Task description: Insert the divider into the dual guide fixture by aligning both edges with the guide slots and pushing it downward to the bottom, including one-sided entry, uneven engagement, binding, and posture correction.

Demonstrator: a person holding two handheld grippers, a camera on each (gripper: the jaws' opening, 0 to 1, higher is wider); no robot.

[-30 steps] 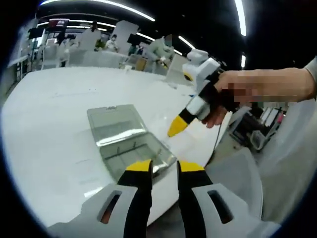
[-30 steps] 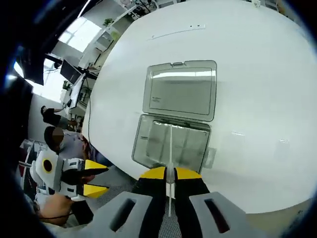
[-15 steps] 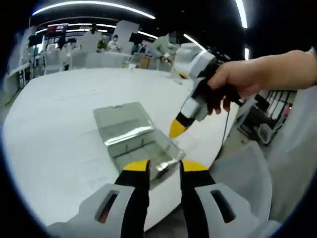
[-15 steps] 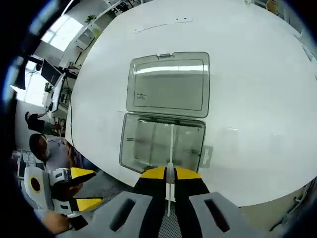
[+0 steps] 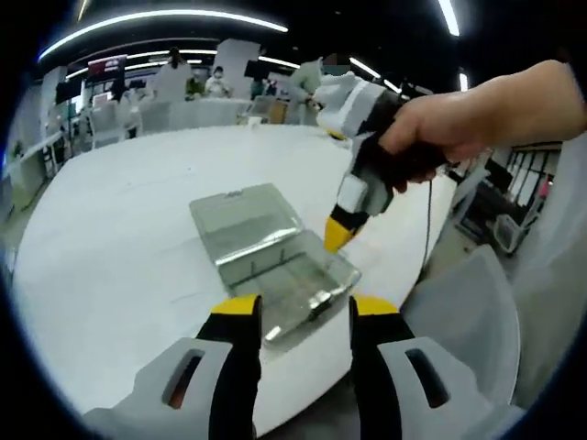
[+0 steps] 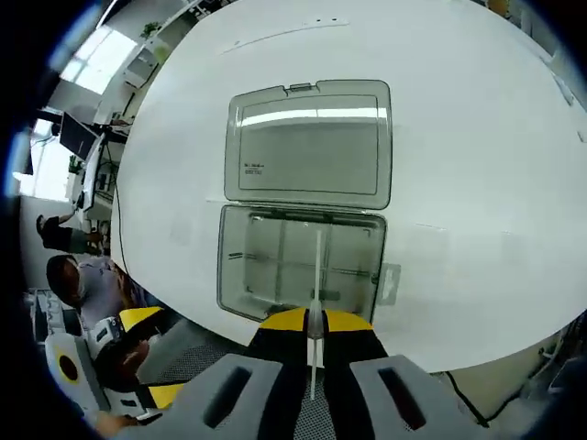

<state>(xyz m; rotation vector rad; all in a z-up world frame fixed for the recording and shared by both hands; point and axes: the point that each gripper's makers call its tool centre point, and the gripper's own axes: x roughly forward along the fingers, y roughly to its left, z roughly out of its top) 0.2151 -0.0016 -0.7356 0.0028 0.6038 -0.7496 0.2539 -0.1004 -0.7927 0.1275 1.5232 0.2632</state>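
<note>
Right tool (image 6: 310,321) pinches the thin translucent white plastic divider (image 6: 316,275) edge-on, low centre of the right gripper view, poised over the open clear plastic hinged box (image 6: 303,266) on the white round surface (image 6: 477,183). Divider apparently not yet in the guide slots: aligning and the whole push down remain. Left tool (image 5: 298,312) spread, empty, low in the left gripper view.

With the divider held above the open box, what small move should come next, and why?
Probably ease the right gripper down and forward. Its jaws are shut on the thin divider, which hangs edge-on over the open clear box and does not look seated between the walls yet. The left gripper is open, idle.
</note>
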